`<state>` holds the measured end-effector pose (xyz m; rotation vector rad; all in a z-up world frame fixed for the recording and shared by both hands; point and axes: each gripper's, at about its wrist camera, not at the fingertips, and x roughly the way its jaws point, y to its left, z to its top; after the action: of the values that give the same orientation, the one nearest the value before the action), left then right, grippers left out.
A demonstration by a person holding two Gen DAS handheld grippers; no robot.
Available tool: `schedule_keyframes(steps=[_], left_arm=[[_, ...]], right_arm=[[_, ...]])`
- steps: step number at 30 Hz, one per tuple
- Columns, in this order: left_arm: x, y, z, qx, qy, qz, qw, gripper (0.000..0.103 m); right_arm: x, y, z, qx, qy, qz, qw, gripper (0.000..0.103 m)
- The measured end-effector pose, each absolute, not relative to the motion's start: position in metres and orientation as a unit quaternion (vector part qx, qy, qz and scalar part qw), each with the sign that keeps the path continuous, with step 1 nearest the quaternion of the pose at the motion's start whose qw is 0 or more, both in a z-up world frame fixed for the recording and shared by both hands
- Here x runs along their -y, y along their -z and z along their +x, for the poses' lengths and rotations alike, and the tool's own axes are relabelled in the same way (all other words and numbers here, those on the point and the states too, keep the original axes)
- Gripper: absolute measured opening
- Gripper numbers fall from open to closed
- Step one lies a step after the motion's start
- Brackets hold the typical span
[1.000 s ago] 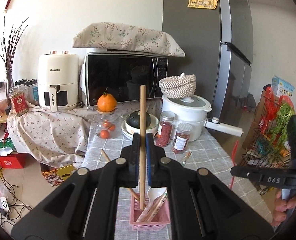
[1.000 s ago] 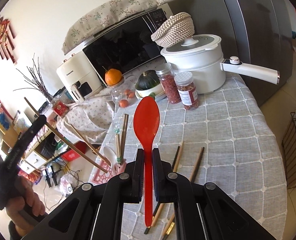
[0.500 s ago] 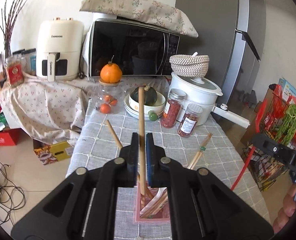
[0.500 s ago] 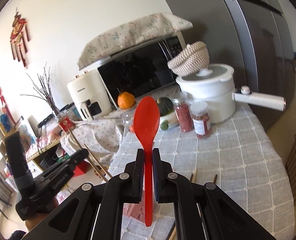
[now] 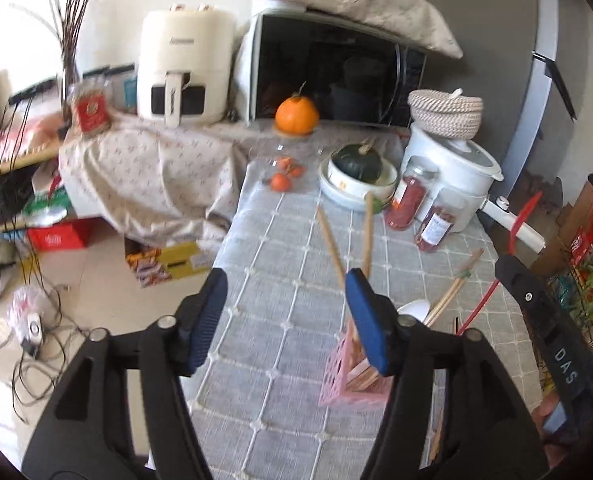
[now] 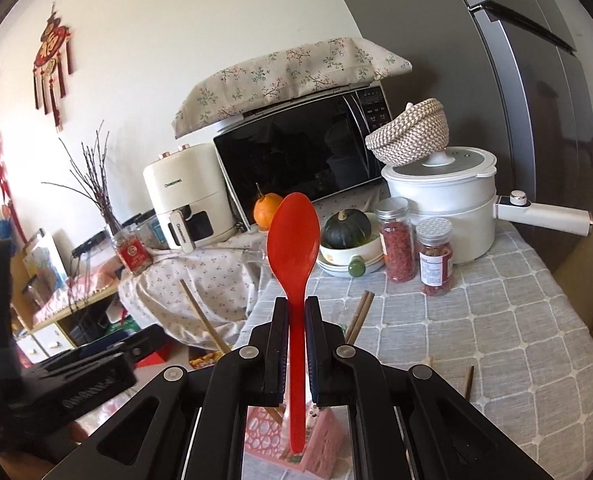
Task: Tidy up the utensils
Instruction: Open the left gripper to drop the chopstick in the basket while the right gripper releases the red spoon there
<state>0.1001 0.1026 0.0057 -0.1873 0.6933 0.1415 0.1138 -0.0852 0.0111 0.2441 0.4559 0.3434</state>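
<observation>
Left wrist view
- left gripper: fingers opening, blue pads wide apart, nothing pressed between them.
- chopsticks: two long pale wooden sticks, standing slanted in the basket, tops splayed apart; one rises just behind the right-hand pad.
- pink basket: small latticed plastic holder on the grey checked worktop, also holding a white spoon and more sticks.
- right gripper: at the right edge, gripping a thin red handle.

Right wrist view
- right gripper: fingers closed tight on the red spoon's handle.
- red spoon: glossy plastic, bowl upward, handle tip pointing down over the pink basket.
- loose chopsticks: lying on the worktop beside the basket.
- left gripper: low at left, blurred.
</observation>
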Motion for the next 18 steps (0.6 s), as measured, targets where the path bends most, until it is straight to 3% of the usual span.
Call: schedule_keyframes(steps=[5,10,18], left_arm=[[-0.115,0.008,0.099,-0.372,-0.082,-0.091,0.92,0.076],[-0.117,0.011,0.093,-0.376,-0.085,-0.079,0.919,0.08],[-0.108,0.013,0.089,-0.387,-0.064,-0.075,0.917,0.084]], right_arm=[[0.078,0.012,0.117,-0.253,-0.171,0.119,0.945,0.008],[0.079,0.023,0.116,-0.282,-0.181,0.135,0.932,0.009],[0.094,0.002,0.106,-0.299,-0.193,0.113,0.927,0.045]])
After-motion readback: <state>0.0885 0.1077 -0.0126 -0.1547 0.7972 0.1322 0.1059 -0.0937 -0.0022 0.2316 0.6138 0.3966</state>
